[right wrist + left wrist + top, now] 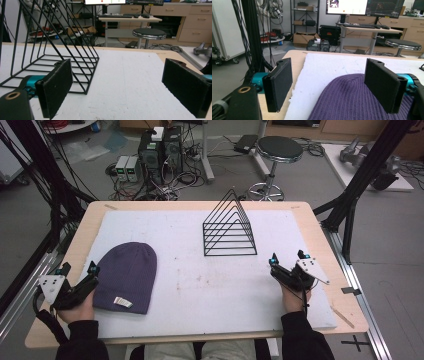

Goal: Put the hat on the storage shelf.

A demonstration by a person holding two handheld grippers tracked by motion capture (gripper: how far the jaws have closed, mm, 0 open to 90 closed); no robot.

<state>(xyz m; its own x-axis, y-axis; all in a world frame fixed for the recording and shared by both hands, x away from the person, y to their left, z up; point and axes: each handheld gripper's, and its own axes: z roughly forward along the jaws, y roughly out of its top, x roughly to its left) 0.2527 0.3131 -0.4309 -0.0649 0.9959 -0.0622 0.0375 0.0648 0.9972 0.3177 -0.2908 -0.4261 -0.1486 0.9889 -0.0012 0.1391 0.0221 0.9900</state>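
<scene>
Nearest the high camera, the person's two dark sleeves come in from the bottom edge, each hand carrying a gripper low over the table. Just beside the left gripper [79, 270] lies a purple beanie [126, 275], flat on the white foam mat [200, 290] at its near left, white label toward the person. In the left gripper view its jaws stand spread, the knit hat under and between them but untouched by the pads. The right gripper [288, 258] hovers at the near right of the mat, jaws also spread wide and bare, close to the black wire rack [229, 227] that stands upright toward the far middle.

By the look of it the work has hardly begun: the hat is not yet gripped. The next move probably calls for lowering the left jaws onto the soft knit and pinching a fold, since limp fabric may slip or bunch.

Beneath the mat is a light wooden tabletop [75, 245]. Beyond it are a grey floor, a round stool [279, 149], computer boxes with tangled cables [160, 150], and black frame struts.
</scene>
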